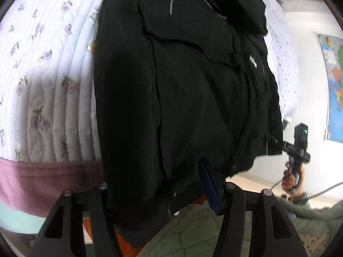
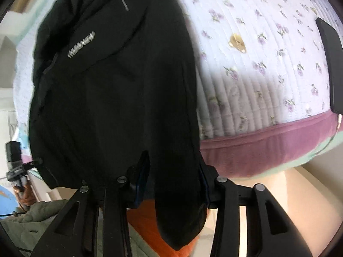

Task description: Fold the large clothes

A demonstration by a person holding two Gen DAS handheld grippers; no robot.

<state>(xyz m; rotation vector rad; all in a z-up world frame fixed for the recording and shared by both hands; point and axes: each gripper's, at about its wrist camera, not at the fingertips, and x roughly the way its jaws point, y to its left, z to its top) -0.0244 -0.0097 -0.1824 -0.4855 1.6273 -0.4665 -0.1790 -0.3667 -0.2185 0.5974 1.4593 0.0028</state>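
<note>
Left wrist view: the black jacket (image 1: 182, 98) lies on the flowered quilt (image 1: 49, 68), its near hem hanging over the bed edge. The left gripper (image 1: 158, 194) is clamped on that hem, cloth bunched between its fingers. A small silver logo (image 1: 253, 61) on the chest is too blurred to read. Far right, the right gripper (image 1: 276, 142) bites the hem's other corner, with a map (image 1: 333, 81) on the wall behind.

Right wrist view: the right gripper (image 2: 173, 184) pinches a hanging fold. The silver logo (image 2: 81, 48) shows letters, not legible. A dark phone (image 2: 331, 66) lies far right.
</note>
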